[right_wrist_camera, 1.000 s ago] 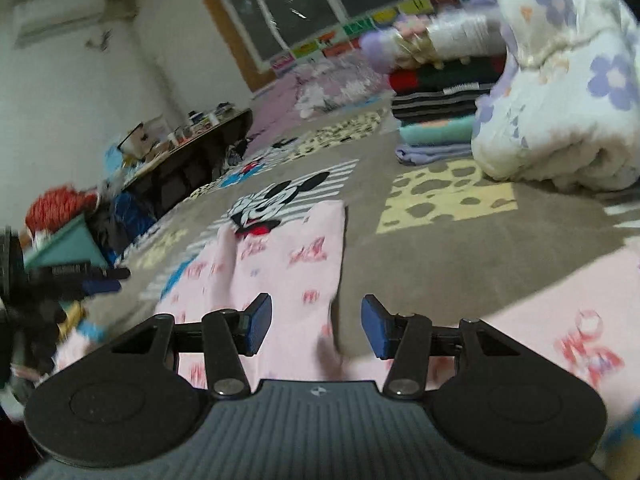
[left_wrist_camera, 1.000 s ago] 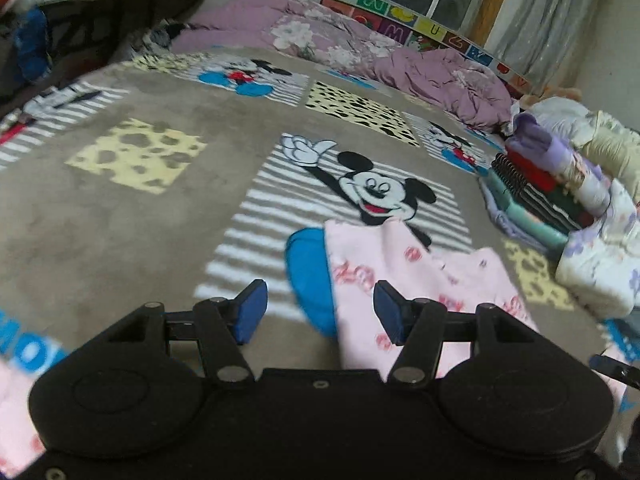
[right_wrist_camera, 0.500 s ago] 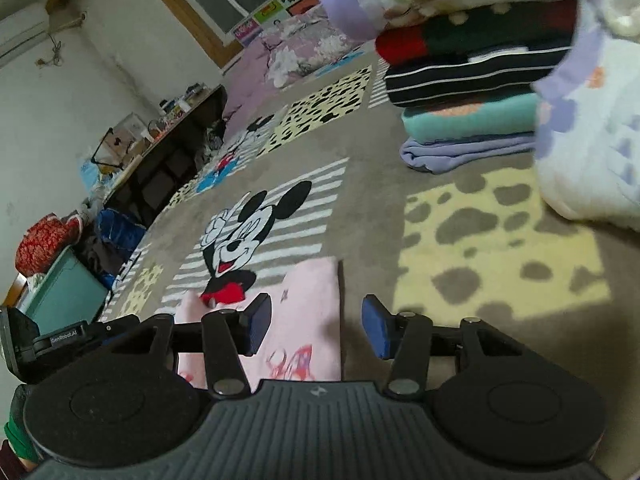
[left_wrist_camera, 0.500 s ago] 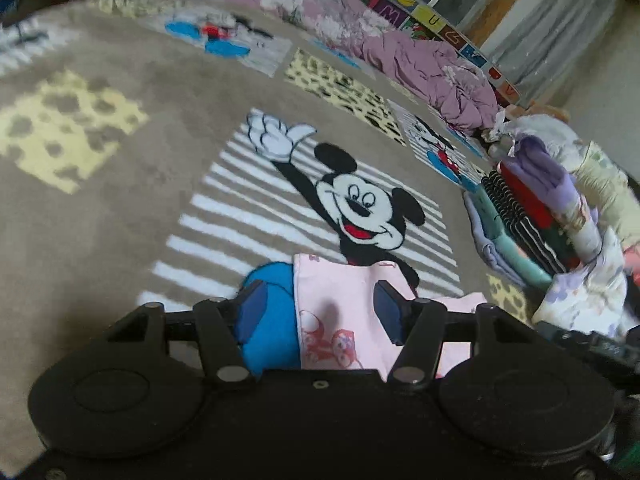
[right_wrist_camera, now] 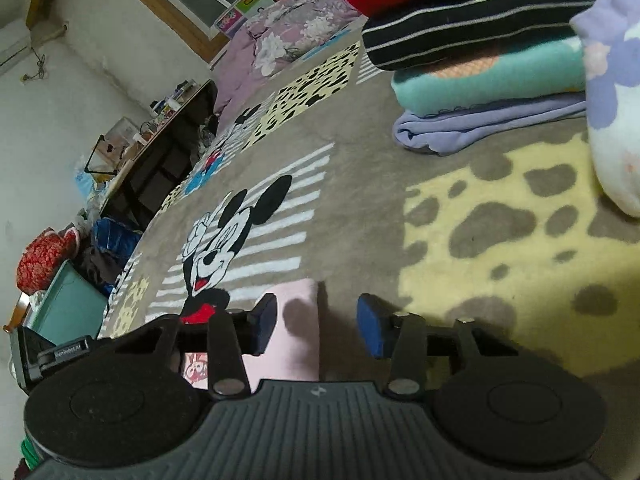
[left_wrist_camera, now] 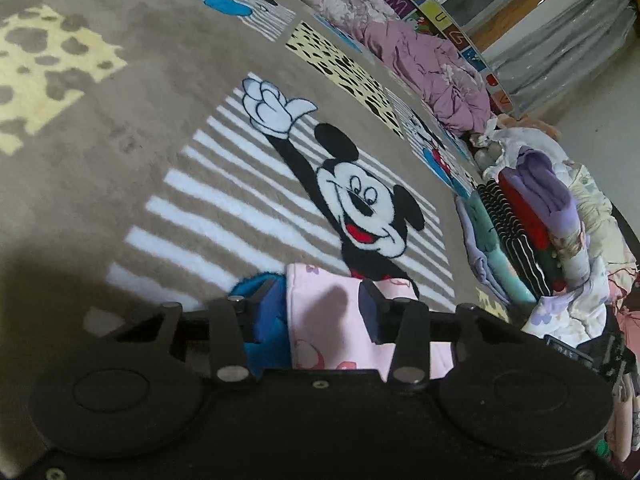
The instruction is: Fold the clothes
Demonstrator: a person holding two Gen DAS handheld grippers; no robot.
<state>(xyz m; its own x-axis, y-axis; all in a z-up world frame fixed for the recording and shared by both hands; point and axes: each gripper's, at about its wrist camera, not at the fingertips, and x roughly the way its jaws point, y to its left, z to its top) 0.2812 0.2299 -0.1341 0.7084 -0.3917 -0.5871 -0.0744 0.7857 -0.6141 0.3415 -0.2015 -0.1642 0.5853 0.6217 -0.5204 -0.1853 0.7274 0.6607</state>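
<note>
— Where is the garment?

— The pink garment (left_wrist_camera: pixel 326 312) lies flat on the cartoon-mouse blanket (left_wrist_camera: pixel 168 148) covering the bed, its top edge just below the mouse's face. My left gripper (left_wrist_camera: pixel 318 312) is over its upper left corner: the jaws are closing, with the pink cloth between the pads, and I cannot tell whether they press on it.

— And your right side?

— My right gripper (right_wrist_camera: pixel 316 326) is at the garment's (right_wrist_camera: pixel 298 320) upper right corner. Its jaws are closing too; the cloth's edge runs between them, lying next to the left pad, while the right pad stands over bare blanket (right_wrist_camera: pixel 360 216).

— What is nearby?

— A stack of folded clothes (right_wrist_camera: pixel 488 76) sits on the blanket ahead and to the right, well apart from the garment, with a flowered quilt (right_wrist_camera: pixel 612 100) beside it.
</note>
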